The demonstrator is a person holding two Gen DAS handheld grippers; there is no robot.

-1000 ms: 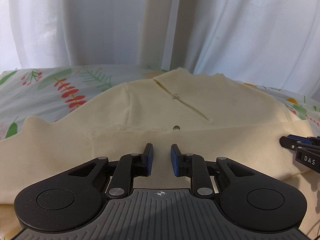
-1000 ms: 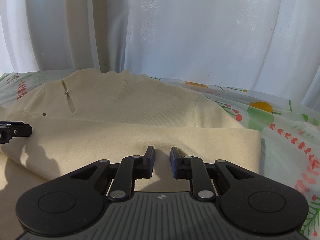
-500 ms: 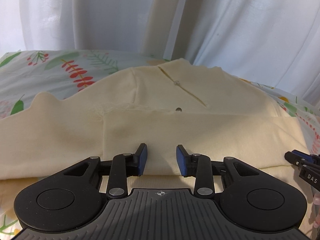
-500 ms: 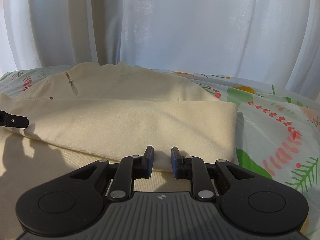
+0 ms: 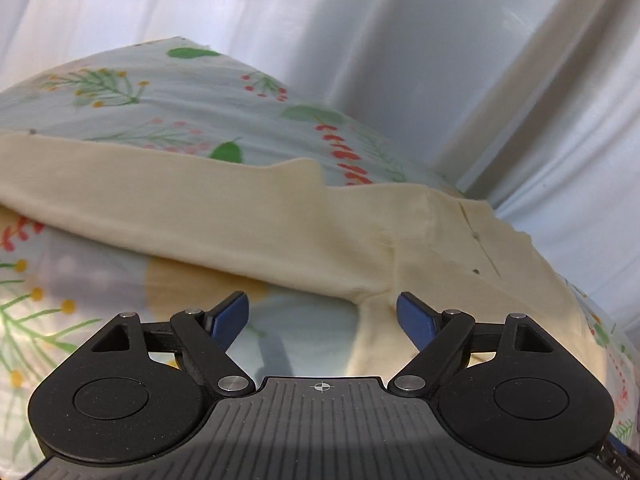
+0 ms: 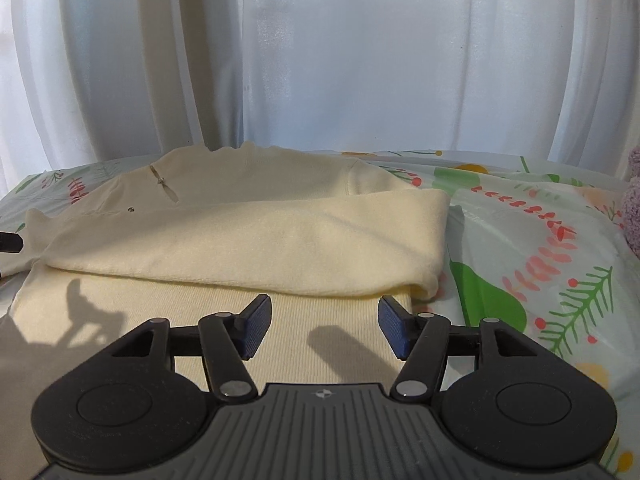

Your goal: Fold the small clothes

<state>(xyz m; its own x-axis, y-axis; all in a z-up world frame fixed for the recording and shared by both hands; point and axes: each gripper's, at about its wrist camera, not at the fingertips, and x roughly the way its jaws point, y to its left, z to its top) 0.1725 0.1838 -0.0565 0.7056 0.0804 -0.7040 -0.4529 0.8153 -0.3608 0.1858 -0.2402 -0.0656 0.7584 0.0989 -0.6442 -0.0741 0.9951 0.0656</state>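
We see no containers here, just a cream sweater (image 6: 248, 236) spread on the floral bedsheet (image 6: 532, 248), w/ white curtains (image 6: 360, 60) behind.

Left to right, taking the sweater as landmark: our left gripper (image 5: 322, 318) sits just off the sweater's left side, near the armpit seam where the sleeve (image 5: 160, 204) runs out leftward over the sheet. Its fingers (image 5: 228, 316) are spread wide, nothing between them. In the right wrist view a black tip of the left gripper pokes in at the sweater's far left edge.

Sweater body lies flat, neckline slit toward the curtains; the right sleeve (image 6: 280, 240) is folded across the chest, cuff end toward the left. Our right gripper (image 6: 324, 322) hovers over the ribbed hem, near the sweater's right edge; fingers (image 6: 394, 322) wide apart, holding nothing.

Vs 0.5 s ago: both pairs of fingers were much narrower, right nearly closed at the folded sleeve's edge; now both are wide. Left gripper has swung from facing the sweater's middle to its left sleeve side.
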